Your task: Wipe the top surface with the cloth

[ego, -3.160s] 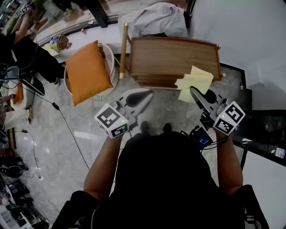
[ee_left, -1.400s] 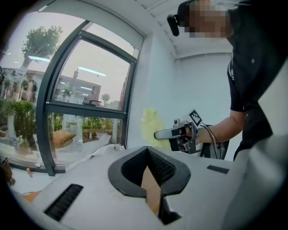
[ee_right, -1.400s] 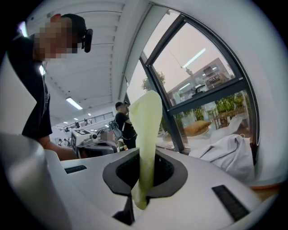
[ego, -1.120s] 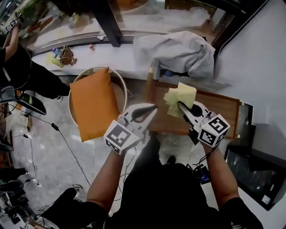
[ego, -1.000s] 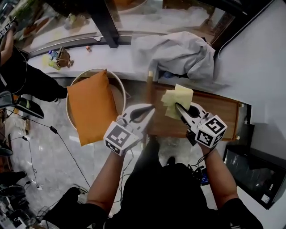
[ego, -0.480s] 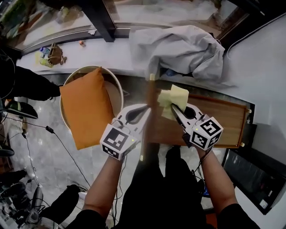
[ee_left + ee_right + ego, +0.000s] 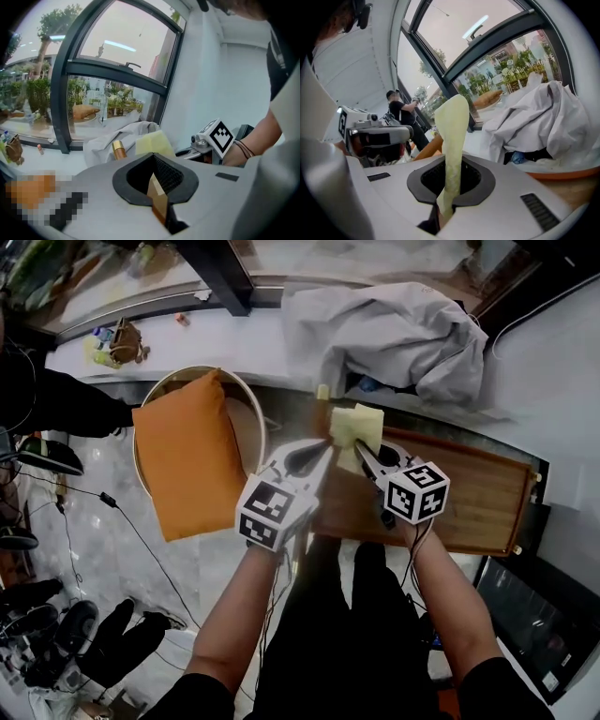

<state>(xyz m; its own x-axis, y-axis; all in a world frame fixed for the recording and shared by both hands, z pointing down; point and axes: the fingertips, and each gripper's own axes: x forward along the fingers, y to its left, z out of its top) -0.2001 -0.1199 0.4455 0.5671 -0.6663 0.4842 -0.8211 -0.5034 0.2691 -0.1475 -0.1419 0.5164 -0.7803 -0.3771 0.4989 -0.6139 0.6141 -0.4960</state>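
R. gripper (image 7: 362, 448): jaws clamped on yellow cloth (image 7: 451, 126), which passes through the pad gap and stands up past the tips as a thin, soft, folded sheet, limp at its upper edge. Judged: gripped by one end so the free part can be laid flat for wiping. L. gripper (image 7: 153, 157): tips together, nothing held. A tan wood strip (image 7: 158, 199) shows through the gap behind the pads; prob. the furniture edge beneath, not gripped. Judged: idle, held just beside the R. unit and clear of the wipe path. Below and to the right of the R. jaws: wooden top (image 7: 473, 498), flat, rectangular, brown grain, bare. Whether cloth touches it: can't tell; wiping judged not yet begun. Just ahead of both jaws: brass-capped post (image 7: 118, 150). Left of the L. gripper: orange cushion (image 7: 183, 465), plump, matte. Farther ahead: rumpled grey fabric (image 7: 394, 329) on the ledge, then dark window frame (image 7: 61, 93).
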